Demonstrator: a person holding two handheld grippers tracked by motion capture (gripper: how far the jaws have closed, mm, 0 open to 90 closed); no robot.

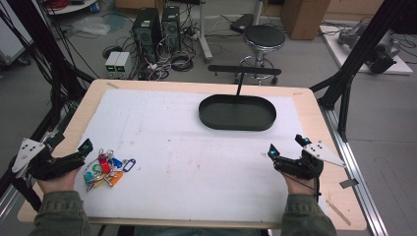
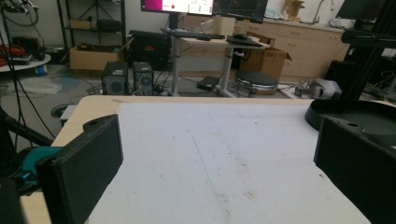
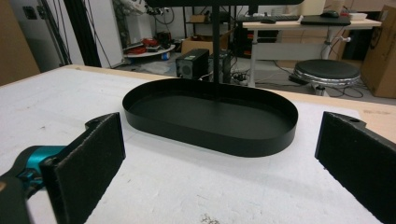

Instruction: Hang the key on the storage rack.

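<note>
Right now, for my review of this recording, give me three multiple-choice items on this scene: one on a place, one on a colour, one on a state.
1. Where does the bunch of key tags lie?
A. inside the tray
B. on the white mat beside the left gripper
C. under the right gripper

2. What colour is the oval tray?
A. black
B. white
C. red

3. How do the right gripper's jaws stand?
A. shut on a key tag
B. shut on nothing
C. open, with nothing between them

Answers:
1 B, as the high view shows the tags on the mat at the table's near left, just by the left gripper.
2 A, as it looks black in both the high view and the right gripper view.
3 C, as the right gripper view shows the two pads wide apart with bare mat between.
</note>
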